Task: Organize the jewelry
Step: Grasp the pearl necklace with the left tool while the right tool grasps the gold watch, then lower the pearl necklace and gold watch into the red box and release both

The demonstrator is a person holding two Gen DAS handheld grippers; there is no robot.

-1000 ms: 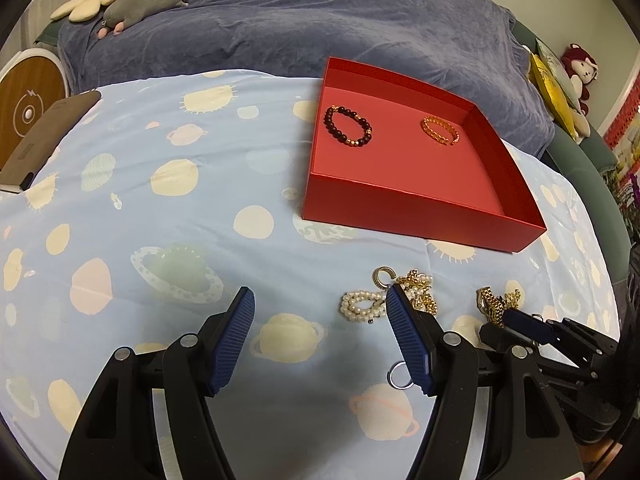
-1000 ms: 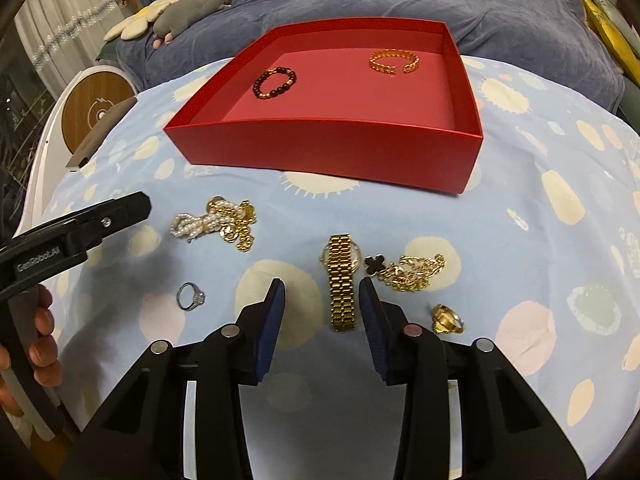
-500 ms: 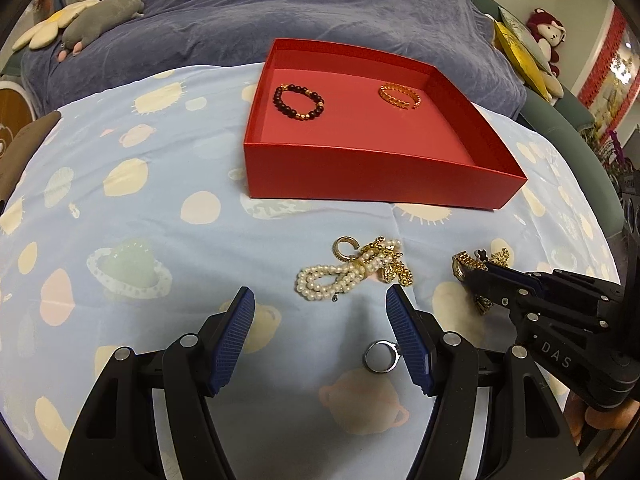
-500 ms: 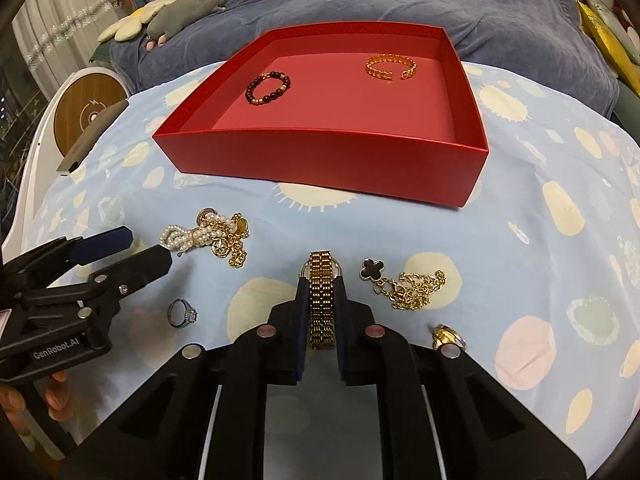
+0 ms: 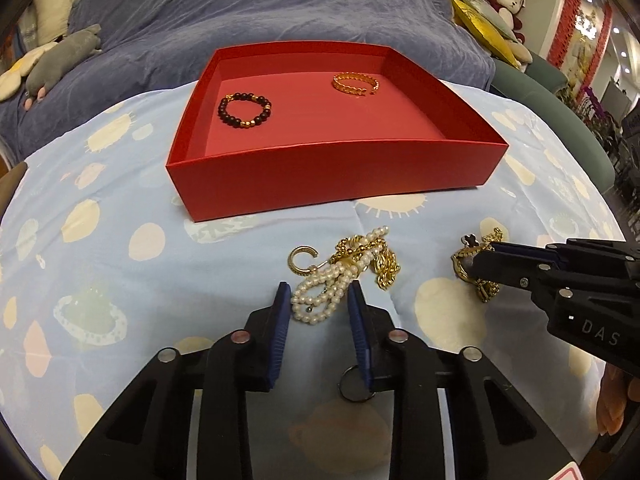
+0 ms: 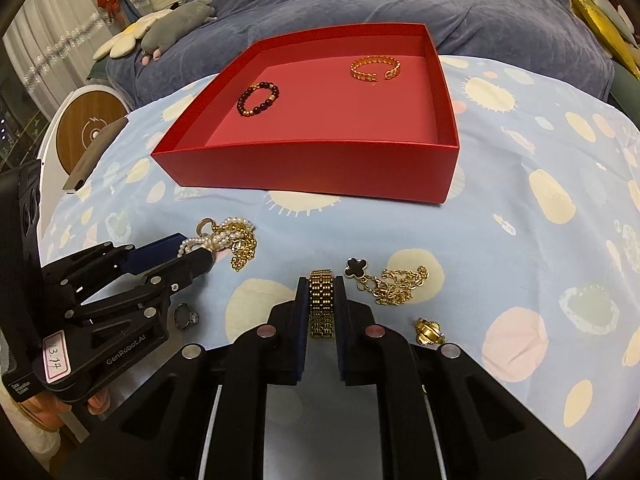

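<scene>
Gold watch (image 6: 321, 304) sits clamped between the blue pads of the right hand-held gripper (image 6: 321, 312), its band running lengthwise along the narrow gap and lying on the planet-print cloth (image 6: 520, 184). Just right of it lie a gold chain with a black clover (image 6: 384, 280) and a gold ring (image 6: 428, 331).

Left hand-held gripper (image 5: 318, 312) has its pads drawn in on either side of the pearl strand (image 5: 328, 292); whether they actually pinch the pearls I cannot tell. The strand is tangled with a gold chain (image 5: 384, 264), and a gold hoop (image 5: 302, 262) lies just beside it. A silver ring (image 5: 352, 386) rests on the cloth under the left gripper's right finger.

Beyond the loose pieces stands the red tray (image 5: 332, 184), holding a dark bead bracelet (image 5: 244, 110) and a gold cuff (image 5: 355, 84), well apart from each other.
</scene>
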